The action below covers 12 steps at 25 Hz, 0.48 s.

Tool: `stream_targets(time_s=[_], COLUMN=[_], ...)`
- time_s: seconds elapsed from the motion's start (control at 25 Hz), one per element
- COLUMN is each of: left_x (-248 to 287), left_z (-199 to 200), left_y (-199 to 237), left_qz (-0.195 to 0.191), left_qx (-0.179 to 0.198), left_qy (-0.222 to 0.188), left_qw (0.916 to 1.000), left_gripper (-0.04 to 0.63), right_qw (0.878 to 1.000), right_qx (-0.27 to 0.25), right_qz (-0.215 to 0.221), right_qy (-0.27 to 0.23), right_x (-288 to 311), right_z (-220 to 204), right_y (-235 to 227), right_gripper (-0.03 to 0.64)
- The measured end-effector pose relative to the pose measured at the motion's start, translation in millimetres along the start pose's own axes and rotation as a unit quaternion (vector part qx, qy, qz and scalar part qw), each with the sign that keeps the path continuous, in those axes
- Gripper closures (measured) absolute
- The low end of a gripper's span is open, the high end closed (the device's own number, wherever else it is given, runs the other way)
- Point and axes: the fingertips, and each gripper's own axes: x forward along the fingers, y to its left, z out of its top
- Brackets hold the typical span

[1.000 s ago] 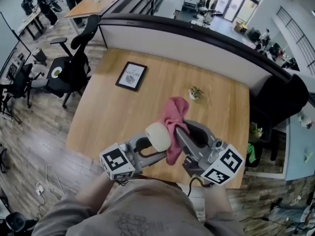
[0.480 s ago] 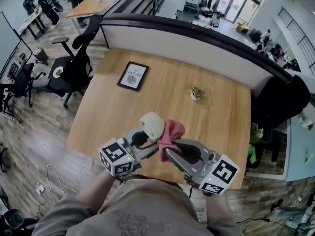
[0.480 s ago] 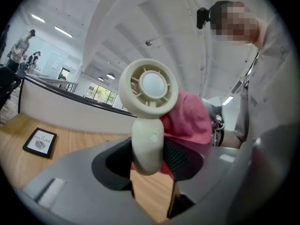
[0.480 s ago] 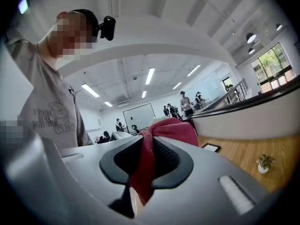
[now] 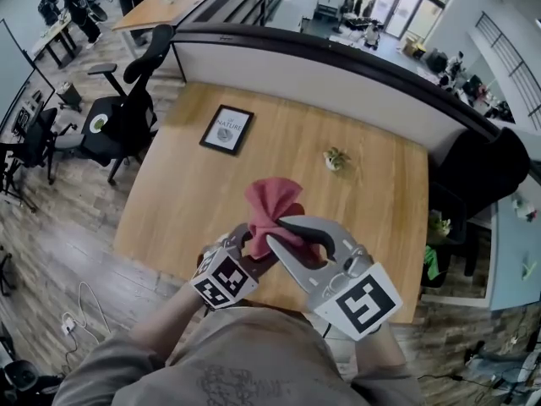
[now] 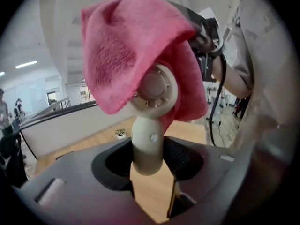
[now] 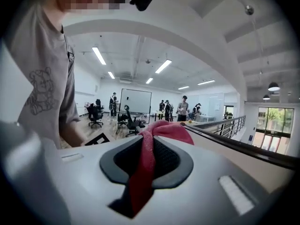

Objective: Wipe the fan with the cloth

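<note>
Pink terry cloth (image 6: 119,50) lies draped over the round head of a small cream plastic hand fan (image 6: 149,139), whose stubby handle is pinched between the jaws of the left gripper (image 6: 147,161). The fan's long axis rises straight out of those jaws, head uppermost, with its slotted round face turned back toward that gripper. The right gripper (image 7: 149,158), just beside the left one, has its jaws clamped on a gathered fold of the same cloth, and the rest spills past its tips onto the fan head.
</note>
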Motion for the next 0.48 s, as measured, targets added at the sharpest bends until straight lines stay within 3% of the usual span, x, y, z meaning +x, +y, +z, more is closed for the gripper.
stream_targets(time_s=[0.12, 0.2, 0.48], left_x=[3.4, 3.0, -4.8], left_z=[-9.4, -11.9, -6.1], left_y=[-0.3, -0.3, -10.7], left_qz=[0.010, 0.011, -0.033], left_qx=[0.055, 0.066, -0.039], left_qy=[0.033, 0.039, -0.015], left_qw=[0.9979, 0.9970, 0.9986], left_gripper=[0.410, 0.410, 0.410], right_qw=[1.000, 0.999, 0.998], right_qx=[-0.017, -0.021, 0.053], right_qz=[0.001, 0.003, -0.019], right_qy=[0.024, 0.029, 0.014], right_x=[12.1, 17.6, 7.4], right_z=[-5.0, -7.2, -34.2], right_y=[-1.6, -4.9, -41.1], right_gripper=[0.551, 0.551, 0.551])
